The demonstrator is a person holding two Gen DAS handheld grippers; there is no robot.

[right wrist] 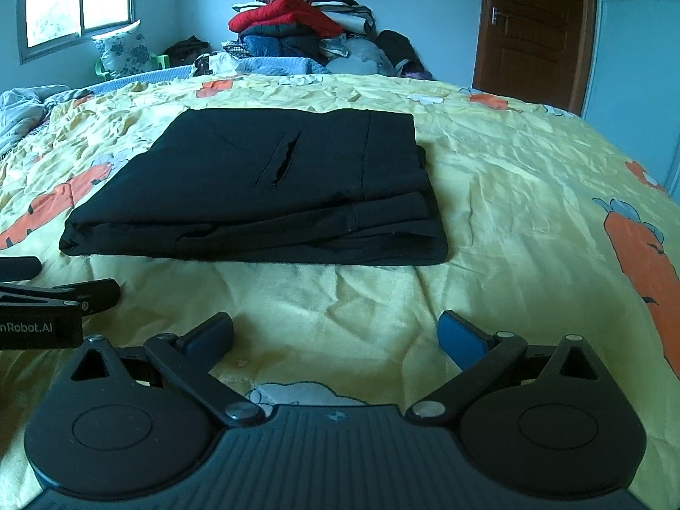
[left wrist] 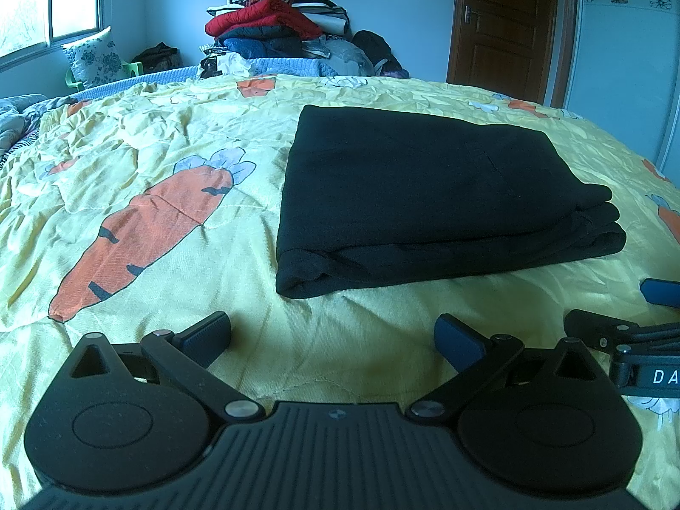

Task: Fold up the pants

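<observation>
One pair of black pants (left wrist: 429,195) is seen lying folded on the bed, a flat, roughly square bundle stacked in several layers, the rolled fold edges facing the cameras. The cloth looks soft and matte; in the right wrist view a single slit pocket (right wrist: 280,161) is cut diagonally across the top layer, and one straight seam runs beside it.

Two grippers are counted. The left gripper (left wrist: 333,340) is held low over the sheet with its jaws spread wide and nothing between them; two blue-padded fingertips (left wrist: 459,342) are carried on black jointed links above a ribbed black body with two round discs. The right gripper (right wrist: 335,338) is shown the same way, jaws parted and empty, just short of the bundle's near edge. Each gripper is glimpsed at the edge of the other's view, so they are placed side by side, near one another.

The bed is covered by a yellow sheet (left wrist: 170,136), crinkled all over and printed with large orange carrots (left wrist: 144,229). At the far side one tall heap of clothes (left wrist: 276,21) is piled, a red padded item in the middle. One brown panelled door (left wrist: 505,21), one window (left wrist: 46,0) and one floral cushion (left wrist: 93,57) are also in view.
</observation>
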